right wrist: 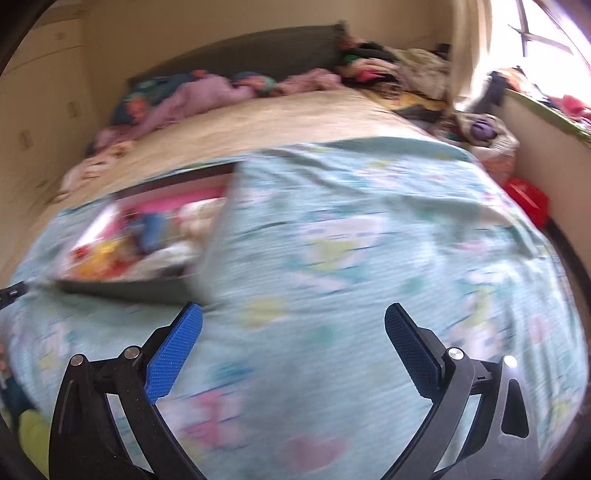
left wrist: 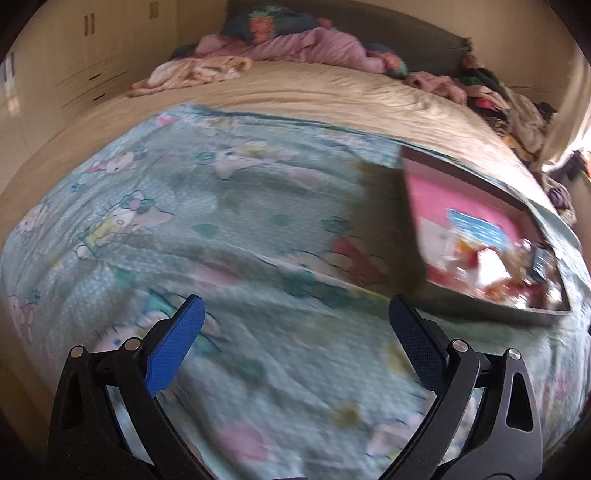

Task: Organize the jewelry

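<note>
On the bed, both views are motion-blurred, so detail is poor. Contents of the tray [left wrist: 436,192] are a smear of red, yellow, white and blue; can't tell individual jewelry pieces apart. Tray's right end runs toward the frame edge in the left wrist view, and its left end is blurred out in the right wrist view [right wrist: 147,291].

Left gripper [left wrist: 295,317]: jaws spread wide, nothing between them, hanging over the blanket [left wrist: 221,206]. Tray sits at about 2 o'clock from it, apart, not touching.

Right gripper [right wrist: 293,321]: jaws also spread wide, holding nothing. Tray at about 10 o'clock; its near corner looks just beyond the left fingertip [right wrist: 192,314], contact can't be judged through blur.

Tray is dark-rimmed with a pink floor and rests on the teal cartoon-print blanket, which covers the near half of the bed [left wrist: 295,92]. Beige sheet beyond it. Crumpled pink and purple bedding [left wrist: 314,48] and clothes piled at 12 o'clock against a dark headboard [right wrist: 240,51]. Pale wardrobe doors [left wrist: 74,55] at 10 o'clock in the left view. Bright window [right wrist: 546,33] at 1 o'clock in the right view, with a red object [right wrist: 528,199] by the bed edge below it.
</note>
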`<state>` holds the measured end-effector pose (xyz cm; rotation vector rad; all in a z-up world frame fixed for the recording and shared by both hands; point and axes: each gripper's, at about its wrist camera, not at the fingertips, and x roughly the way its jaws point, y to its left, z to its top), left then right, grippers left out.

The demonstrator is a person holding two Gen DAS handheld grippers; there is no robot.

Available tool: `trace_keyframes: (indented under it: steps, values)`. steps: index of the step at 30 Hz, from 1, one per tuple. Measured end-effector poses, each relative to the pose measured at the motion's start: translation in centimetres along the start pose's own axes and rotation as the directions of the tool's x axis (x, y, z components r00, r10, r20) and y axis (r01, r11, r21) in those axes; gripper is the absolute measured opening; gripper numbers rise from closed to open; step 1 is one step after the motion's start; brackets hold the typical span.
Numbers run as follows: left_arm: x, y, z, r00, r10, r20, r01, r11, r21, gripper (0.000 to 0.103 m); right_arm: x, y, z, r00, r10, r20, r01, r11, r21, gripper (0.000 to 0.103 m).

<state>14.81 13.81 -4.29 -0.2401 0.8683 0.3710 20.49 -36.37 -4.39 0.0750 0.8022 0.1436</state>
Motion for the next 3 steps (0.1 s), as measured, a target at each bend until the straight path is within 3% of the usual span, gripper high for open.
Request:
trace_keyframes:
  steps: [3]
  values:
    - [3.6, 4.2, 2.7, 0.995, 0.095, -0.019, -0.097, 0.992, -0.083, 0.093, 2.9, -4.7, 1.6, 0.991, -0.131, -0.025, 0.132, 0.99, 0.042, 0.098]
